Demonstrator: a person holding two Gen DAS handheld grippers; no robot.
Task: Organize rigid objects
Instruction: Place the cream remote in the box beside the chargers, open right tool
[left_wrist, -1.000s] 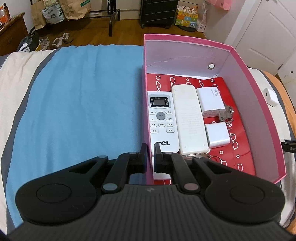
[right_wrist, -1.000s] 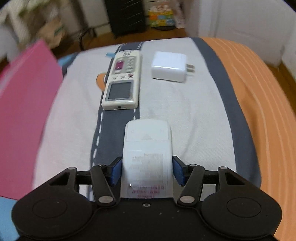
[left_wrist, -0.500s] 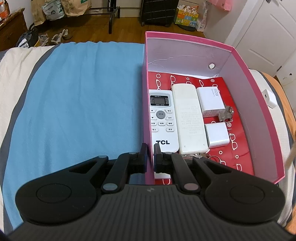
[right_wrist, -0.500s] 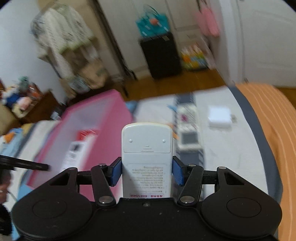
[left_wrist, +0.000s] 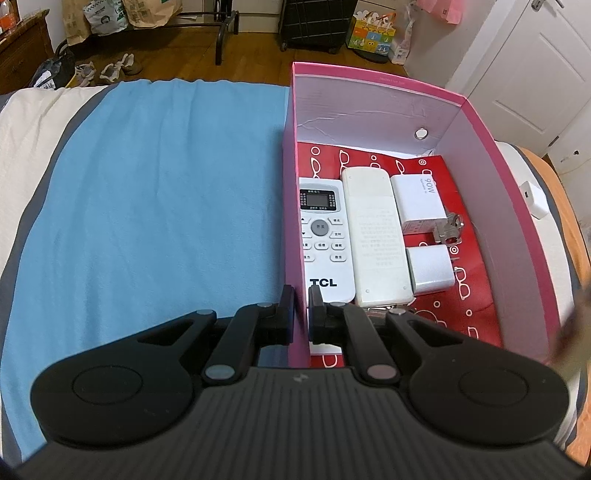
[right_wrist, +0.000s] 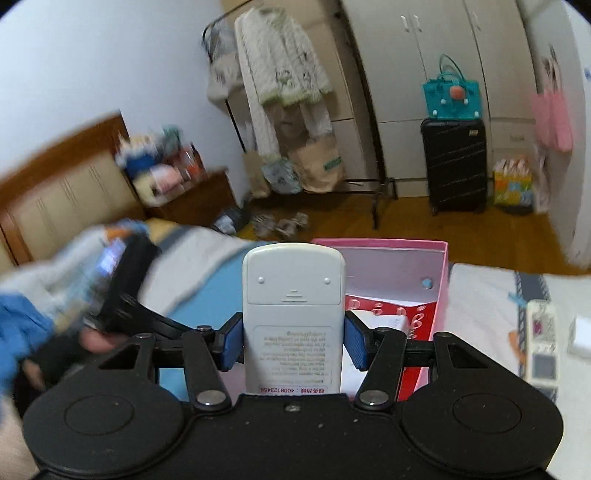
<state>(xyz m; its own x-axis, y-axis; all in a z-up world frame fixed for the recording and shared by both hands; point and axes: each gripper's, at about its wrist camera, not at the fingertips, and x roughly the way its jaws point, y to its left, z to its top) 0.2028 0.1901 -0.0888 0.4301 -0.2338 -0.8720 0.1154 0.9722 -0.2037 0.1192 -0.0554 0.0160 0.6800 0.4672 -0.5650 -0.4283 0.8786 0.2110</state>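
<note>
A white rectangular plastic remote control, back side up, is clamped across its width between the blue pads of the right gripper, its long axis running straight ahead along the fingers and towards the open pink cardboard box, which lies just beyond and below its far end. The near left wall of that box is pinched by the narrowly closed left gripper. The free strip of red patterned floor along the right wall, beside the two white remotes and two white chargers already laid lengthwise inside, is judged the likely place, so the carried remote would be lowered parallel to them.
</note>
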